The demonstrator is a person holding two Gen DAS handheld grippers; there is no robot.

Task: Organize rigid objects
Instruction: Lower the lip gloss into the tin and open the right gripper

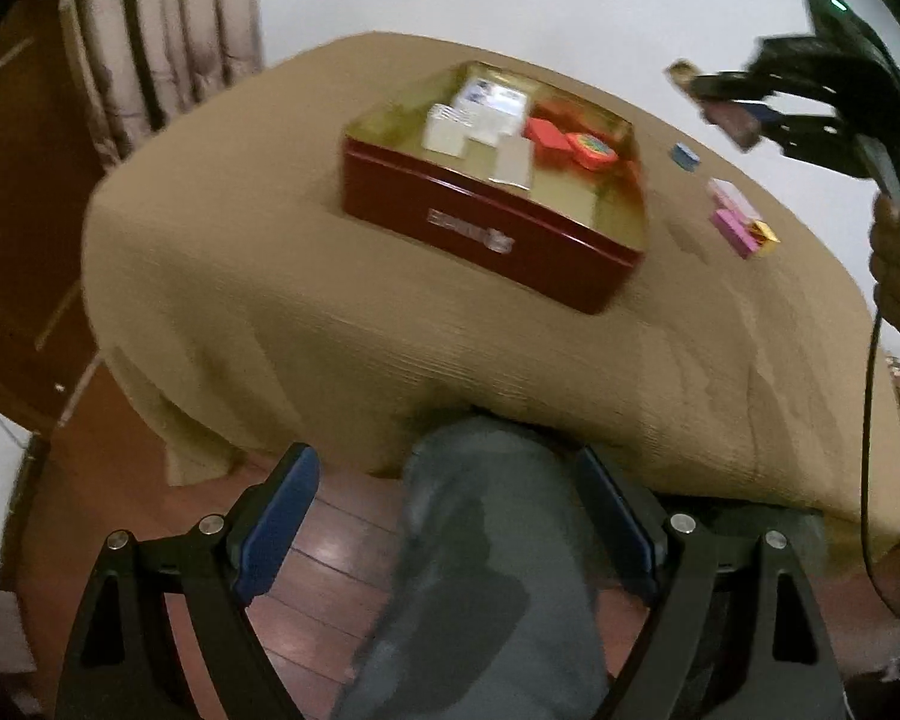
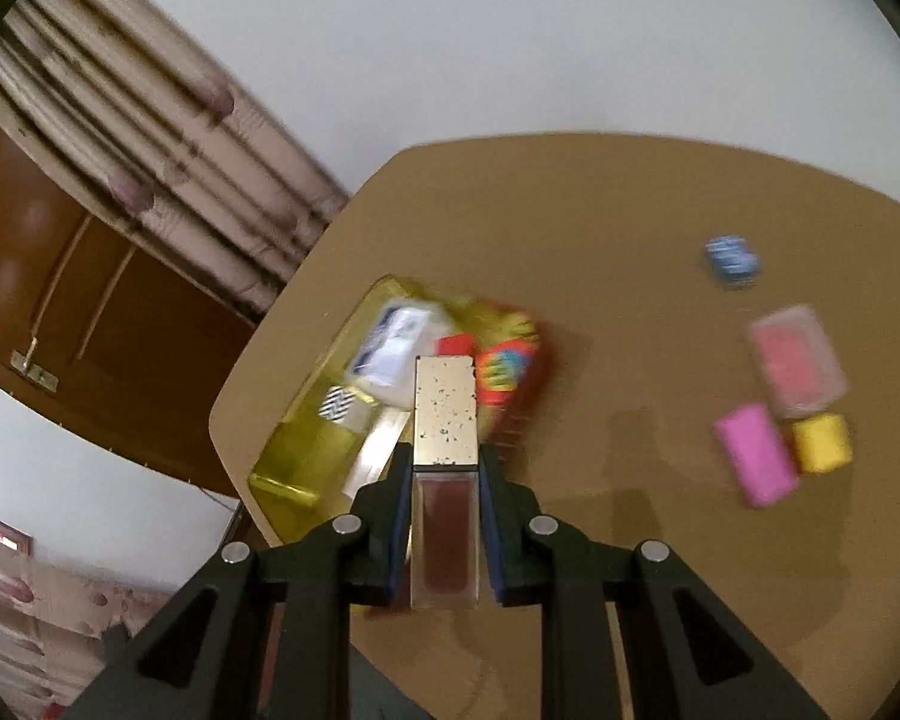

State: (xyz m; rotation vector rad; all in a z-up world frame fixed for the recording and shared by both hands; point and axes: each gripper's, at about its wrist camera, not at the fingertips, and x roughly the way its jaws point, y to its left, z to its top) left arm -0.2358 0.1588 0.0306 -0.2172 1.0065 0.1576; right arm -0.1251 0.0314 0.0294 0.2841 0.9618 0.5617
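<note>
Though the right gripper (image 2: 444, 516) clamps the lip-gloss tube (image 2: 444, 480) mid-body, its smooth, rigid sides look slippery, while the left gripper (image 1: 450, 534) hangs apart, empty.

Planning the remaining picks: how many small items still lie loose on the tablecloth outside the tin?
4: a blue one farthest back, a clear-cased pink box, then a magenta block and yellow piece side by side.

Glossy metal tin (image 1: 486, 228), matt ribbed cloth (image 1: 270, 312), glossy wooden floor (image 1: 330, 576).
</note>
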